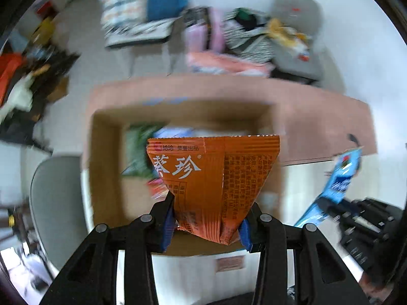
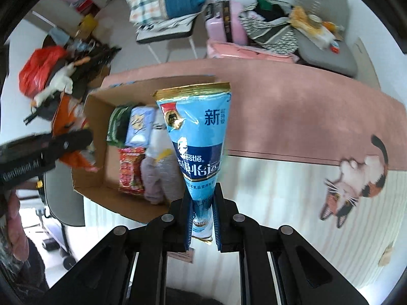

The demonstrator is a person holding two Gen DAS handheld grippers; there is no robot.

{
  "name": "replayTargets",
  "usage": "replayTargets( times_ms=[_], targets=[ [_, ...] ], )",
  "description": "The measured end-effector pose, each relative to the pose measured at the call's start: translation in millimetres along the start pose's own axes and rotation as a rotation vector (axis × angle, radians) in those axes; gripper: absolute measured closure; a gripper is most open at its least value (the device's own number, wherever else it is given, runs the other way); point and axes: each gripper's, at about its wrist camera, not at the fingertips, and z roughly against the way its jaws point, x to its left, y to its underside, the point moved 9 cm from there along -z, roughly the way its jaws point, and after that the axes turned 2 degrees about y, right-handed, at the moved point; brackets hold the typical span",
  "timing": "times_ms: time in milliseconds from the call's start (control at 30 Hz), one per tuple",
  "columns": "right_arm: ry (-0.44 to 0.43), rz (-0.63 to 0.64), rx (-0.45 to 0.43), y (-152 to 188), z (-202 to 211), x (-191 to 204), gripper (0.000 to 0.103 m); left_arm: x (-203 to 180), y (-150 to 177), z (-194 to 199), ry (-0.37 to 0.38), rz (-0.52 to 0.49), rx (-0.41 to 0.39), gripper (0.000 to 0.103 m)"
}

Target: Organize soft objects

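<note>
Upright, blue packet [image 2: 197, 150] lengthwise in right gripper [image 2: 202, 218].

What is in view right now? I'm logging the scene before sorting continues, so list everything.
orange packet: 1, orange, held above the box
blue packet: 1, blue with gold trim, held beside the box
cardboard box: 1, brown, on the table, left part
packets in box: several; green, pale blue, red, white, greyish
table mat: 1, pink
cat picture: 1, calico, table's right part
chairs: two behind the table, piled with cloth
suitcase: 1, pink, behind the table
left hand-held gripper: black, blue pads, shut
right hand-held gripper: black, shut
</note>
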Motion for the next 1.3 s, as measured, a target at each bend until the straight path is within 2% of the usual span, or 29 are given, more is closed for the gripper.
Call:
replayTargets(
  times_ms=[100,233,433,567,633,667,700,733,767,800,967,1033,1067,1133,1300],
  targets=[
    [0.038,0.032,0.024,-2,-25,27,0.089,51,18,-23,-0.027,0.076,0.055,0.065],
    [0.094,0.056,0.064,-1,-60,39,0.089,85,36,-63,-0.066,0.105,0.143,0.065],
    [0.172,0.08,0.134,6,-107,51,0.089,104,54,-116,-0.117,0.069,0.265,0.065],
    [0.199,0.072,0.182,12,-130,44,0.087,108,58,-138,-0.117,0.066,0.312,0.063],
    [0.208,0.062,0.198,14,-135,41,0.084,109,59,-138,-0.085,0.102,0.315,0.06],
    [0.206,0.046,0.207,15,-136,39,0.077,108,60,-138,-0.054,0.119,0.322,0.055],
    [0.197,0.034,0.211,16,-136,39,0.056,108,60,-137,-0.044,0.122,0.325,0.054],
    [0.185,0.022,0.208,15,-135,39,0.045,110,60,-135,-0.043,0.122,0.319,0.054],
    [0.175,0.01,0.193,14,-132,39,0.028,111,59,-132,-0.046,0.117,0.305,0.054],
    [0.168,0.001,0.177,12,-127,39,0.024,112,58,-127,-0.054,0.113,0.29,0.053],
    [0.115,-0.033,0.14,14,-110,39,0.023,103,59,-94,-0.065,0.107,0.209,0.052],
    [0.11,-0.04,0.123,17,-103,40,0.011,100,58,-76,-0.088,0.093,0.153,0.052],
    [0.109,-0.046,0.112,19,-101,41,0.005,96,57,-67,-0.099,0.09,0.126,0.044],
    [0.109,-0.054,0.087,24,-95,41,0.004,93,59,-50,-0.116,0.084,0.068,0.028],
    [0.133,-0.059,0.043,36,-85,44,0.003,91,68,-24,-0.138,0.082,-0.017,0.027]
  ],
)
